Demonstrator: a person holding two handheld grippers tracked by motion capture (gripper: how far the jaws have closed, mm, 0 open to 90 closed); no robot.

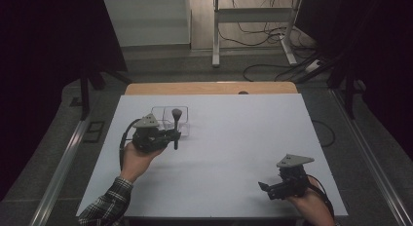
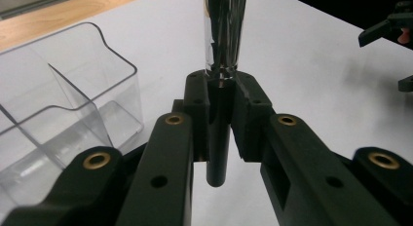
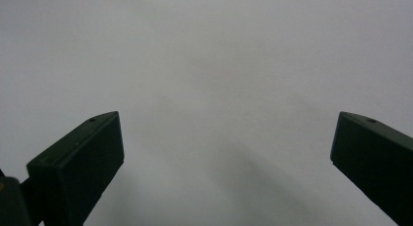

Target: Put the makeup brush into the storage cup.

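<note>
Left gripper (image 1: pixel 171 134): jaws pinched on the dark handle of a makeup brush (image 1: pixel 176 120), held upright, bristle head uppermost. Clear two-compartment organizer (image 1: pixel 160 112): stood on the white table (image 1: pixel 234 138) just behind and beside that gripper; the brush was in front of it, not inside. Right gripper (image 1: pixel 266 188): well apart, near the table's front edge, jaws spread wide, nothing between them.

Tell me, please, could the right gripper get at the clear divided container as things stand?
Probably yes. The right gripper is open and holds nothing, and bare white table lies between it and the container, though the left gripper holds a brush beside it.
</note>
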